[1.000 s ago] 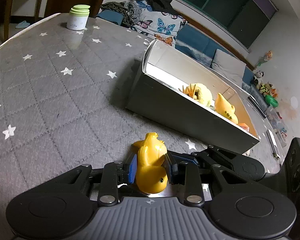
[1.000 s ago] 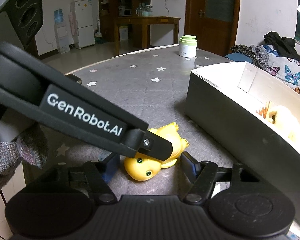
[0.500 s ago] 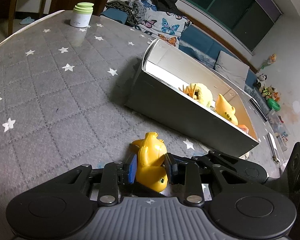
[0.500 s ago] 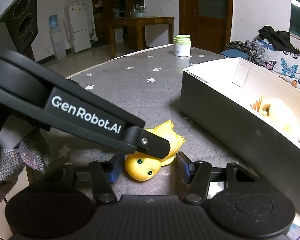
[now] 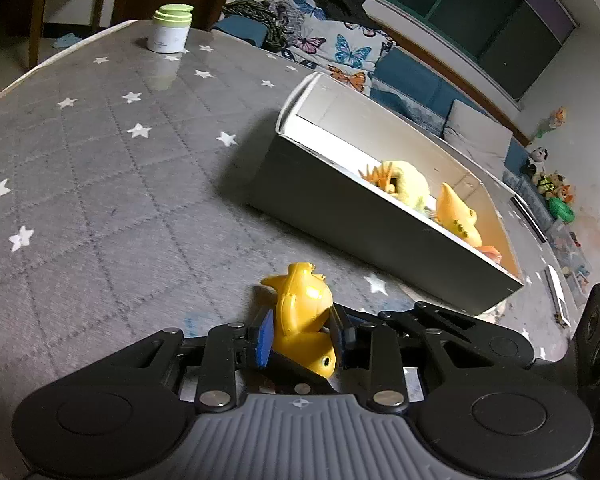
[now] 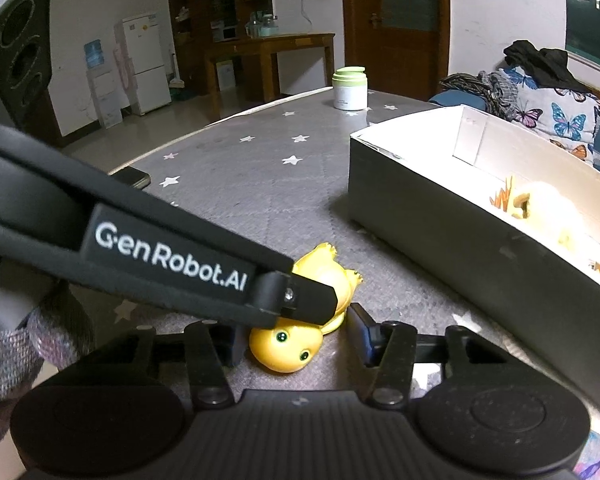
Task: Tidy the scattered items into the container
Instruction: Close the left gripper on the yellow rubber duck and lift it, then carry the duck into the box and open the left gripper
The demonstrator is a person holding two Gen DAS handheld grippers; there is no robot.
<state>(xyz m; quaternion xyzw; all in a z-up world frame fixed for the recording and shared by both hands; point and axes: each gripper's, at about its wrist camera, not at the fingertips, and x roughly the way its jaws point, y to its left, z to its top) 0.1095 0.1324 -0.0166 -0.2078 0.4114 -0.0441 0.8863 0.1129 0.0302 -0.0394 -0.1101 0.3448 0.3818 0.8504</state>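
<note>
Left wrist view, L to R: our left gripper (image 5: 302, 334) has its jaws clamped on the yellow duck toy (image 5: 302, 316), blue pads (image 5: 265, 336) pressed on both its sides. The toy's head points back toward the camera and its tail sticks out ahead of the jaws, w/ the grey star-print table (image 5: 100, 184) below it. Can't tell if the toy is touching the table or just off it. Far ahead-left of the jaws stands a white jar w/ green lid (image 5: 170, 30), near the table's far edge. Ahead-right of the jaws sits the grey box (image 5: 364, 220), open top, white inside. In it we see a pale yellow toy w/ orange spikes (image 5: 406, 184) and, just right of that, another orange-yellow toy (image 5: 458, 220).

Right wrist view, L to R: the left gripper's arm, marked GenRobot.AI, crosses from the left and ends over the duck toy (image 6: 296, 344). Our right gripper (image 6: 296, 336) has its jaws spread wide, holding nothing; the toy's head lies between them, not touching the right finger (image 6: 364, 334). A dark phone (image 6: 130, 178) lies far ahead-left of the jaws. The jar (image 6: 350, 88) is far ahead, the box (image 6: 460, 248) ahead-right.
</note>
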